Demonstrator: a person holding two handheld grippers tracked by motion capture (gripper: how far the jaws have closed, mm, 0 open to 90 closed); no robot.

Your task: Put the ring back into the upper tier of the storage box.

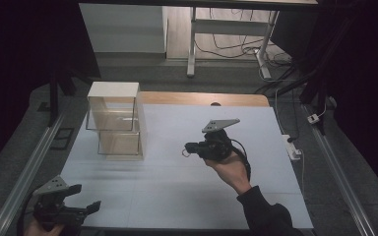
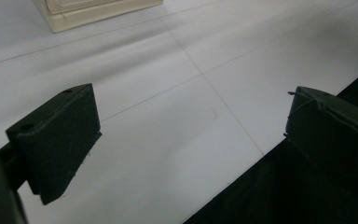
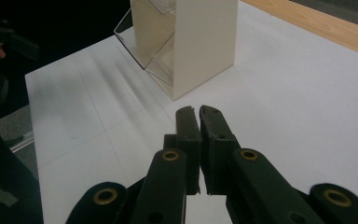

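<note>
Reaching toward cream two-tier display box (image 1: 119,123) at 11 o'clock on surface (image 1: 187,191). My right hand-held gripper (image 1: 191,149) mid-surface, jaws pressed together, empty. Left hand-held gripper (image 1: 86,206) at 7 o'clock, jaws wide apart, empty. Next, I judge: part right jaws, close on box.

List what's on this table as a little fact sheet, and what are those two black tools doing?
Surface: white table
Object: cream cabinet with clear drawers, far left
Left gripper: near left corner, jaws wide apart, holding nothing
Right gripper: mid-table, above the surface, pointing toward the cabinet, jaws closed, nothing visible between them
Contact with cabinet: none
</note>
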